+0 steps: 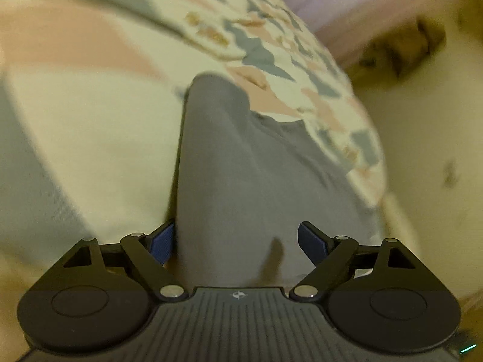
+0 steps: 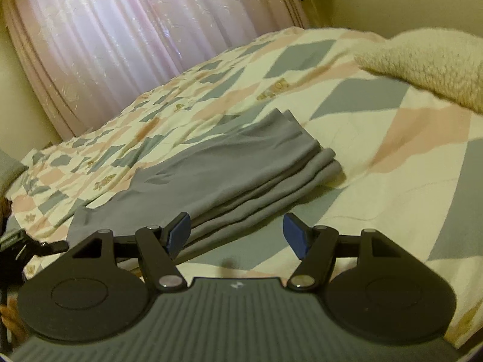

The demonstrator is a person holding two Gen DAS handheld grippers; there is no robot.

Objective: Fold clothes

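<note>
A grey garment (image 2: 229, 166) lies folded in several layers on the patchwork quilt (image 2: 392, 157) of a bed. In the right wrist view my right gripper (image 2: 238, 236) hovers open over the garment's near edge. Its left pad (image 2: 178, 235) is above the cloth and its right pad (image 2: 297, 238) is above the quilt. The left wrist view is blurred. There the grey garment (image 1: 229, 166) runs as a long strip away from my left gripper (image 1: 238, 245). Its jaws stand wide open over the near end of the cloth, and its pads (image 1: 163, 244) do not press on it.
A pink curtain (image 2: 120, 36) hangs behind the bed. A fluffy cream blanket (image 2: 428, 63) lies at the bed's right. A cream wall (image 1: 422, 126) borders the quilt (image 1: 90, 120) in the left wrist view. Dark equipment (image 2: 27, 247) shows at the left edge.
</note>
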